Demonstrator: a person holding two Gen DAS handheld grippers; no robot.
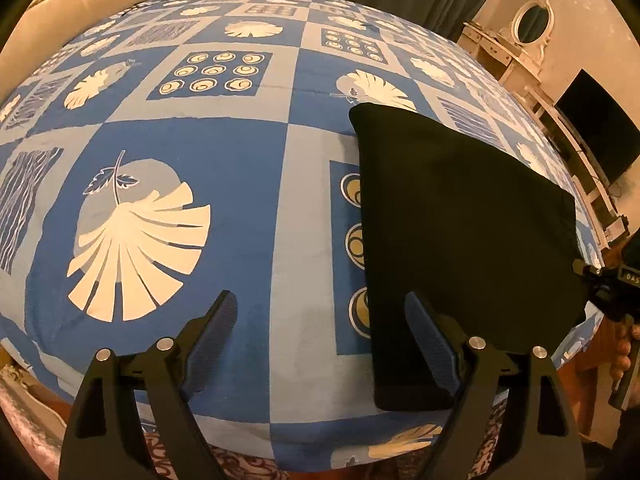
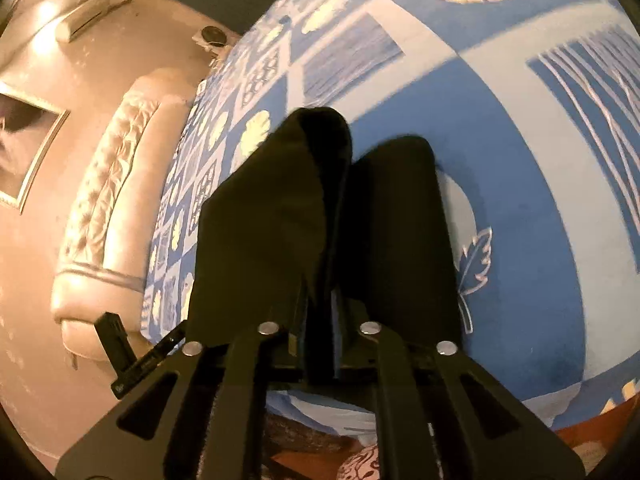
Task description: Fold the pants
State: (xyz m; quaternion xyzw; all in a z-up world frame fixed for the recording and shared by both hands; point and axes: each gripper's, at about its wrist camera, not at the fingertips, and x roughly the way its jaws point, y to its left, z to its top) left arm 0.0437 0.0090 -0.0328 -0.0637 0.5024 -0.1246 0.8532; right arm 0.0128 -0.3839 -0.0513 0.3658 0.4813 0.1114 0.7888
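The black pants lie folded into a flat panel on the right part of the blue-and-white patterned bedsheet, near the bed's front edge. My left gripper hovers open over the sheet; its right finger overlaps the panel's near left edge and nothing is between the pads. My right gripper sits at the panel's right corner. In the right wrist view, black pants cloth drapes over both fingers, hiding them, and a fold runs down between the narrow jaws of the right gripper, which is shut on it.
A cream tufted headboard closes off the bed's far end. A white dresser with an oval mirror and a dark screen stand beyond the bed's right side. A hand holds the right gripper. Patterned carpet shows below the front edge.
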